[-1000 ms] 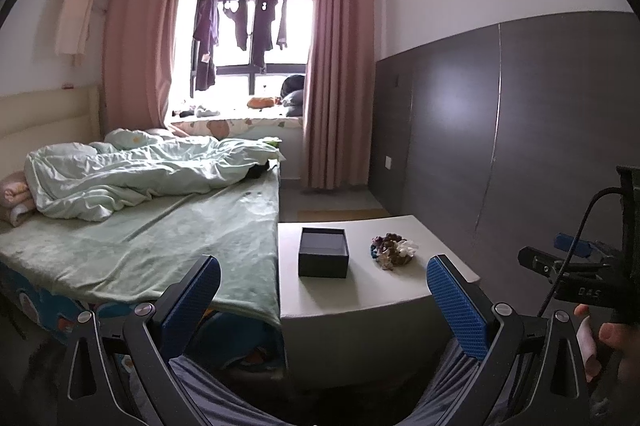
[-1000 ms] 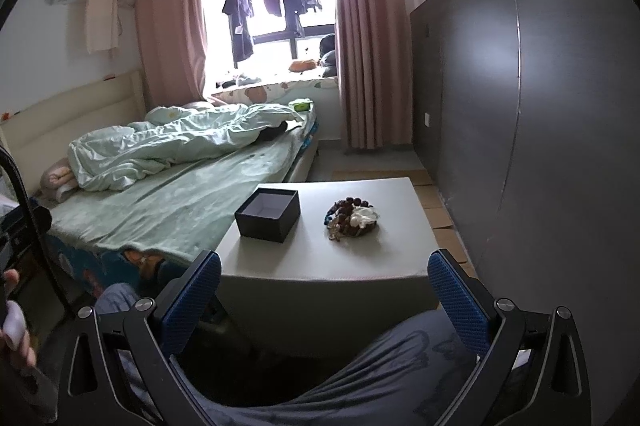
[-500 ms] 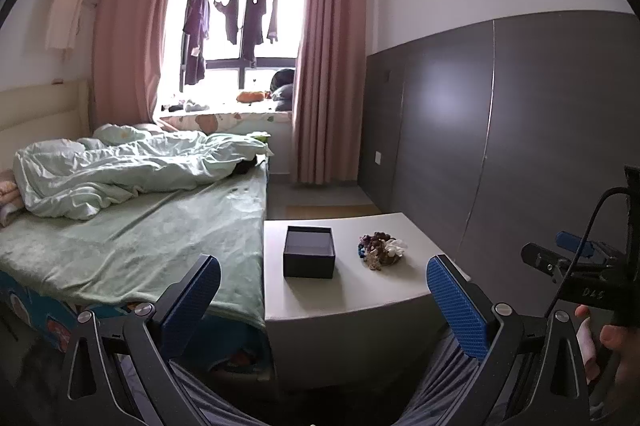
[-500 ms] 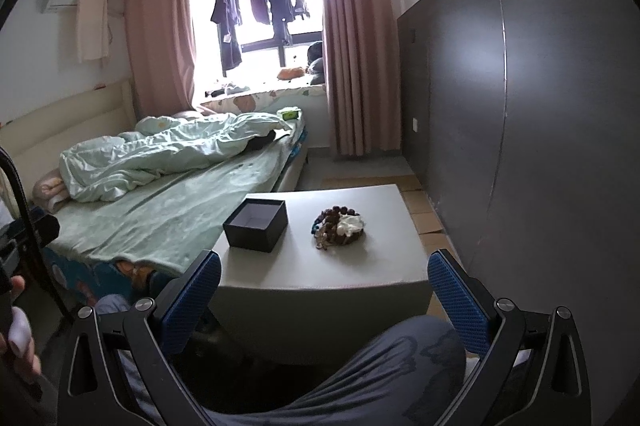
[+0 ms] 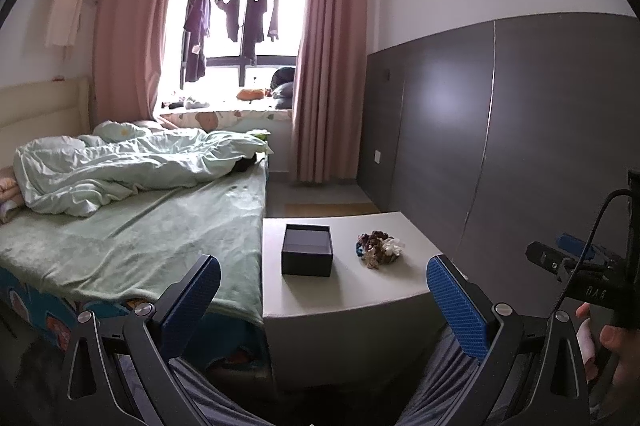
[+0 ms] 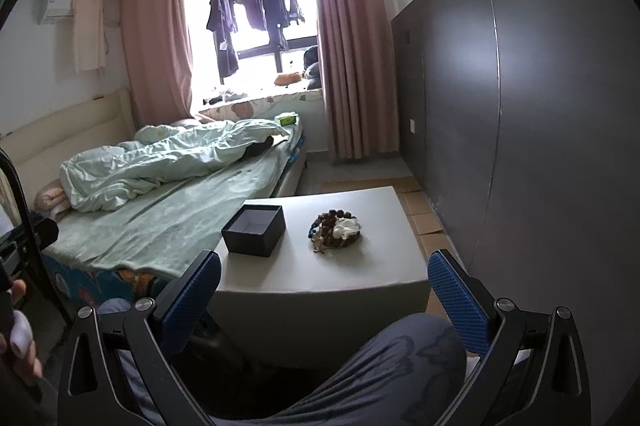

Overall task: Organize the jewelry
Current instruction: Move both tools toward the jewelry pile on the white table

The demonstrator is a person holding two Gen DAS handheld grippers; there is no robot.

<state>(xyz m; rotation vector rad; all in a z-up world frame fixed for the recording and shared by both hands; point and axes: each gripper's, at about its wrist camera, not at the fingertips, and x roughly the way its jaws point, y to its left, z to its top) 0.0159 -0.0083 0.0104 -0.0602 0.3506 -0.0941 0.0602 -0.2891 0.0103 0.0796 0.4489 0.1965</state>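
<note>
Compared with a second ago, the white table (image 5: 348, 290) is seen nearer and lower in both wrist views. Left gripper (image 5: 324, 290) and right gripper (image 6: 324, 286): jaws spread wide, nothing held, well short of the table. Jewelry heap (image 6: 336, 229): dark beads tangled with white pieces, lying on the tabletop beside an open dark box (image 6: 254, 230), not touching.

A low table (image 5: 344, 290) stands between the bed (image 5: 132, 238) on its left and the wall panel (image 5: 500, 146) on its right. On the table sit an open box (image 5: 307, 255) toward the bed side and, apart to its right, a heap of jewelry (image 5: 378, 249). Behind them is the window (image 5: 244, 38), with clothes (image 5: 232, 14) hanging across it.
</note>
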